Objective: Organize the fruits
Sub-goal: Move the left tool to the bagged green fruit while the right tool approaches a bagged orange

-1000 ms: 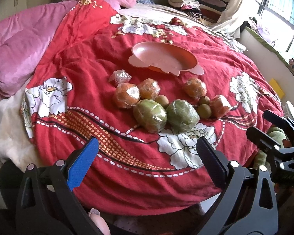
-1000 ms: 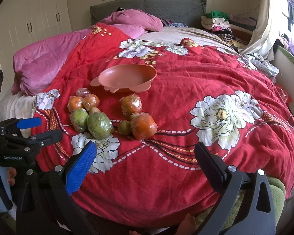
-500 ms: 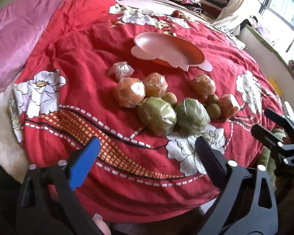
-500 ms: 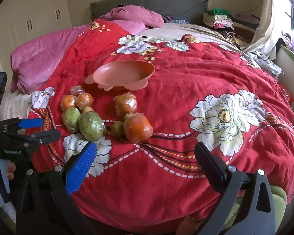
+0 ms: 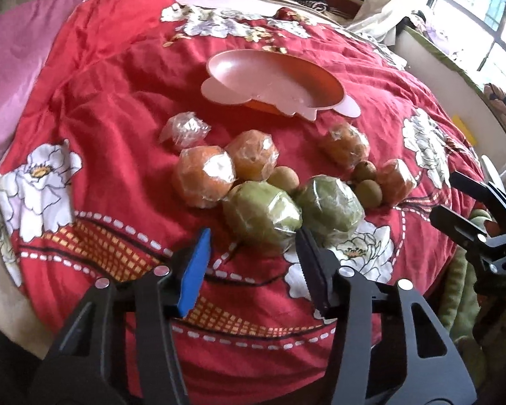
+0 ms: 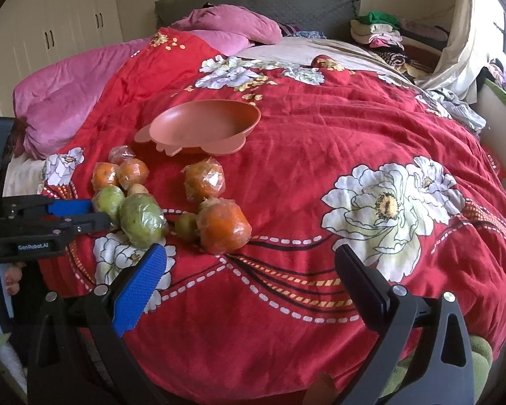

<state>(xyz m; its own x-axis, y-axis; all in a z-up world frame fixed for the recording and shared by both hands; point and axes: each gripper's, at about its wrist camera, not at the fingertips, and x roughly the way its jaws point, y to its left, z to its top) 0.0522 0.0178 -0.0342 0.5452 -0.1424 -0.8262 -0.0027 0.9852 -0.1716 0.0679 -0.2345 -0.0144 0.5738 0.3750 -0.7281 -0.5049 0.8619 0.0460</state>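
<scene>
Red floral bedding [image 6: 320, 128] carries everything. Left gripper [image 5: 253, 253], fingers spread and holding nothing, faces the nearer green fruit [image 5: 261, 216] by the bed's near edge; right gripper [image 6: 249, 270] hangs released. Pick-up seems underway; next, straddle it, clench, carry to the bowl [image 5: 273, 77].

Both wrist views face 12 o'clock across the bed [image 6: 320, 128]; the left sits nearer, sharing the fruits [image 5: 263, 217] and bowl [image 6: 202, 125].
</scene>
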